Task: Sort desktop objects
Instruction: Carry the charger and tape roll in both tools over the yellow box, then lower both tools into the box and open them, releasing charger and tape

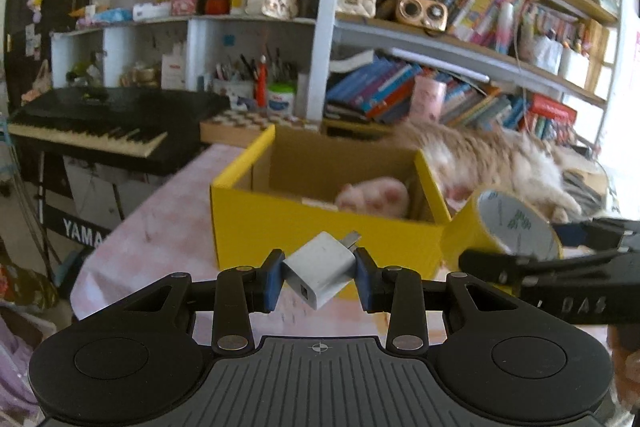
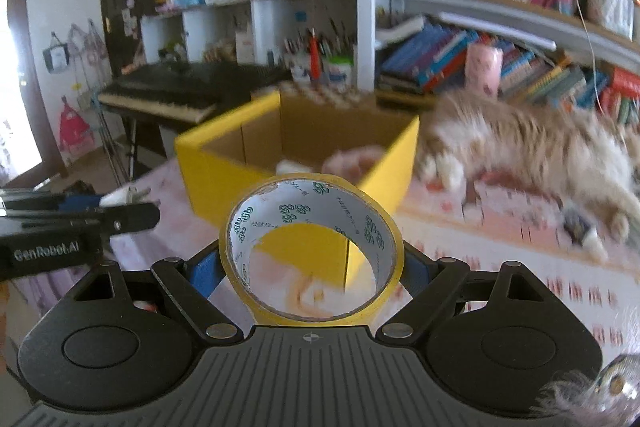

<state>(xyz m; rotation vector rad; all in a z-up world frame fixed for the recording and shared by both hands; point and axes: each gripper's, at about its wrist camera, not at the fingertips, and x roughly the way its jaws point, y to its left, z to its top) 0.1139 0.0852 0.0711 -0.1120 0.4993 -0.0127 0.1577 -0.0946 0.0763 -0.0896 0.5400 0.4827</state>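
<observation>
Yellow cardboard makes the box (image 1: 320,231) in front of you, and its top is open. In the left wrist view, your left gripper (image 1: 319,277) is squeezed tight on a small white charger (image 1: 322,275), which sits tilted between the blue pads, up off the bench (image 1: 160,227). The box is just past it. To do this step well, I think you should lift the charger over the near wall first, then let go low inside. A pink soft toy (image 1: 374,197) already lies in there, so aim for the bare part on the left. Your right gripper (image 1: 516,251) is close on the right, so keep the two apart.

In the right wrist view, your right gripper (image 2: 312,259) holds a roll of yellow tape (image 2: 312,251) across its width, jaws wide around it. The box (image 2: 224,163) is ahead and a little left. A fluffy cat (image 2: 540,151) lies on the bench (image 2: 500,247) just right of the box, so stay off that side. Your left gripper (image 2: 128,203) pokes in from the left. Best go in one at a time.
</observation>
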